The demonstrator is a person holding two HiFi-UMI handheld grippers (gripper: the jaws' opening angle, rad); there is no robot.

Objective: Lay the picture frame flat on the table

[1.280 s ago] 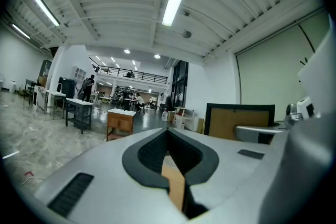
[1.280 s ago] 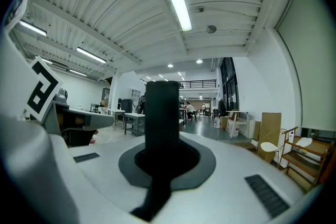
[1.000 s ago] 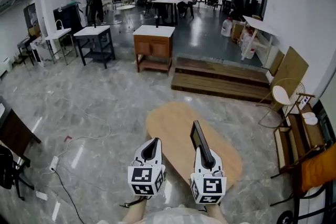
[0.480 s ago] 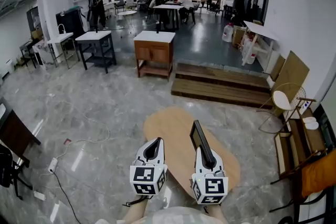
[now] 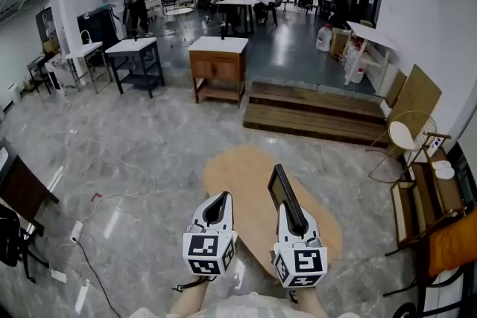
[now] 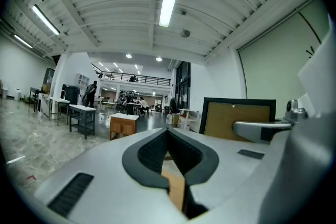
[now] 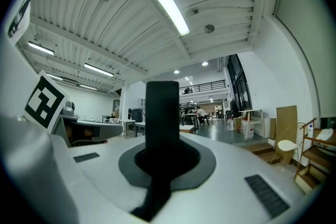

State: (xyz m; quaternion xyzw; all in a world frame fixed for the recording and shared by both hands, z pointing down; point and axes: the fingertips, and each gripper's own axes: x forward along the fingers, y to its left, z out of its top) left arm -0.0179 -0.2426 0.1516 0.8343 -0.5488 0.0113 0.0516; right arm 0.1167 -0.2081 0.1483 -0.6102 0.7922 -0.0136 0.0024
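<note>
My right gripper [image 5: 289,220] pinches the picture frame [image 5: 279,190] upright on edge, pointing away, over the table [image 5: 238,175]; my left gripper [image 5: 218,205] is closed and empty.

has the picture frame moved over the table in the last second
No, not noticeably. The picture frame, upright in the right gripper, stands over the same middle part of the oval table as before.

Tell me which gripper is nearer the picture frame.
Right. The right gripper is shut on the picture frame, holding it on edge; the left gripper is beside it, apart.
</note>
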